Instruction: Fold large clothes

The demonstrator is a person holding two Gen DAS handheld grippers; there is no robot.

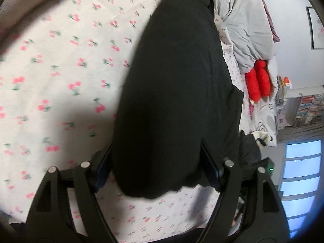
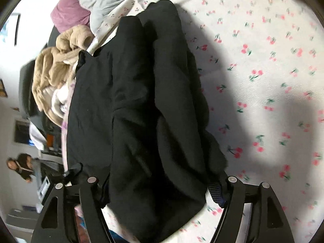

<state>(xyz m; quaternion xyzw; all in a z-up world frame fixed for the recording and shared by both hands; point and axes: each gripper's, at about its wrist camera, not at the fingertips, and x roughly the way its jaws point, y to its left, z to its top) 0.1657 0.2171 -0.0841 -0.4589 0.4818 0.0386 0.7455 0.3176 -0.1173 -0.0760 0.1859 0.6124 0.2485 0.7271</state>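
A large black garment [image 1: 178,85] hangs over a bed with a white cherry-print sheet [image 1: 60,64]. In the left wrist view it drapes between my left gripper's [image 1: 157,162] fingers and covers their tips; the jaws stand wide with the cloth between them. In the right wrist view the same black garment [image 2: 141,111] lies bunched and creased, draped over my right gripper [image 2: 160,184], whose fingers stand apart with cloth between them. The fingertips of both grippers are hidden by the fabric.
A grey duvet [image 1: 243,20] and a red plush object [image 1: 258,81] lie at the bed's far side. A beige fleece heap [image 2: 54,70] and a pink pillow [image 2: 68,14] sit at the left in the right wrist view. Cherry-print sheet [image 2: 263,81] spreads to the right.
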